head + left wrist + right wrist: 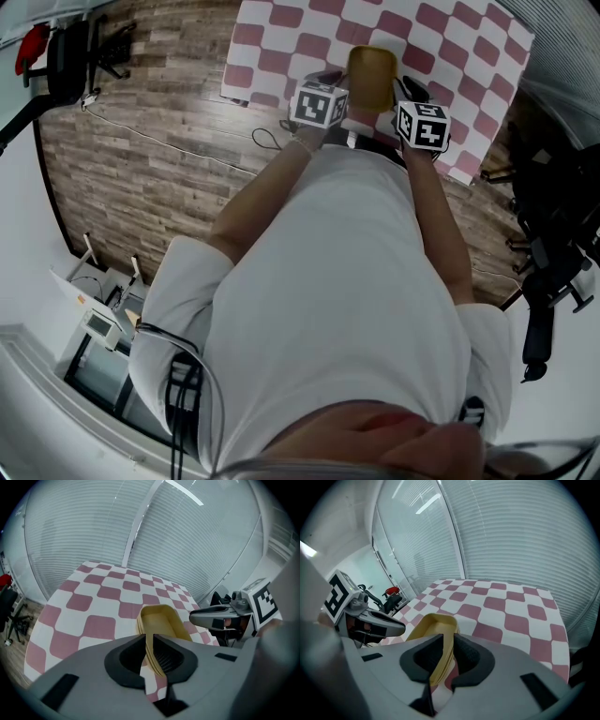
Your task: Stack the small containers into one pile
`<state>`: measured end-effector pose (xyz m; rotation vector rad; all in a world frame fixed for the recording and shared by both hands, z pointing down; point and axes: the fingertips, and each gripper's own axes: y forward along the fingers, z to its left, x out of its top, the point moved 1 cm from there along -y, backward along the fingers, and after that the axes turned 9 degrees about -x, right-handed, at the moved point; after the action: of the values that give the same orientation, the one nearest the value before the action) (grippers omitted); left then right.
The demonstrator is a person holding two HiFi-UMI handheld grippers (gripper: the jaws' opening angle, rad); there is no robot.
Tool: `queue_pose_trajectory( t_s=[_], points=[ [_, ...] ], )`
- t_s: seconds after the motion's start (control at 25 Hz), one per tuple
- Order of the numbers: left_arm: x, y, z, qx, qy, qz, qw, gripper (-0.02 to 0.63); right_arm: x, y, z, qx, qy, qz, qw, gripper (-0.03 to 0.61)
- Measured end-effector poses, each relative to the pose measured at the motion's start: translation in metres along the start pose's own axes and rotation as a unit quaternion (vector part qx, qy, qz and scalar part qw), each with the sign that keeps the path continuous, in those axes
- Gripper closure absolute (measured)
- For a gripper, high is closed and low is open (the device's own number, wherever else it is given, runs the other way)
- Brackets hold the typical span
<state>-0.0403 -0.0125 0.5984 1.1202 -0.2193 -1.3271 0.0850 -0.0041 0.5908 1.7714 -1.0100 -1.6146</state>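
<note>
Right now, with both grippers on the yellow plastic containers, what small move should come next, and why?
Probably settle the nested yellow plastic containers flat on the pink-and-white checked tablecloth, then open both jaws. The left gripper and right gripper each pinch an opposite rim, and the containers look like one pile; whether it touches the cloth is unclear.

Left tool and right tool both clamped.

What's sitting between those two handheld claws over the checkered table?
The nested yellow containers, seen in the head view. The left gripper and right gripper each clamp one side wall.
</note>
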Motion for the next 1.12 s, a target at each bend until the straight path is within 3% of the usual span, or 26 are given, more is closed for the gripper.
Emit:
queue_pose_trajectory(
  t_s=[0.12, 0.68, 0.96, 1.12],
  points=[
    [0.007, 0.002, 0.001, 0.003, 0.014, -0.011, 0.9998, 0.574, 0.001, 0.003, 0.001, 0.004, -0.004, -0.008, 1.0, 0.508],
    [-0.001, 0.028, 0.008, 0.007, 0.027, 0.014, 0.9995, 0.574, -0.023, 0.03, -0.001, 0.019, -0.002, 0.023, 1.0, 0.515],
    [0.017, 0.001, -0.004, 0.003, 0.042, -0.029, 0.9987, 0.574, 0.004, 0.0, 0.002, 0.032, -0.011, -0.048, 0.998, 0.518],
    [0.042, -0.026, -0.032, -0.019, 0.106, -0.086, 0.9905, 0.574, 0.033, -0.035, 0.006, 0.039, -0.026, -0.103, 0.994, 0.525]
  ],
)
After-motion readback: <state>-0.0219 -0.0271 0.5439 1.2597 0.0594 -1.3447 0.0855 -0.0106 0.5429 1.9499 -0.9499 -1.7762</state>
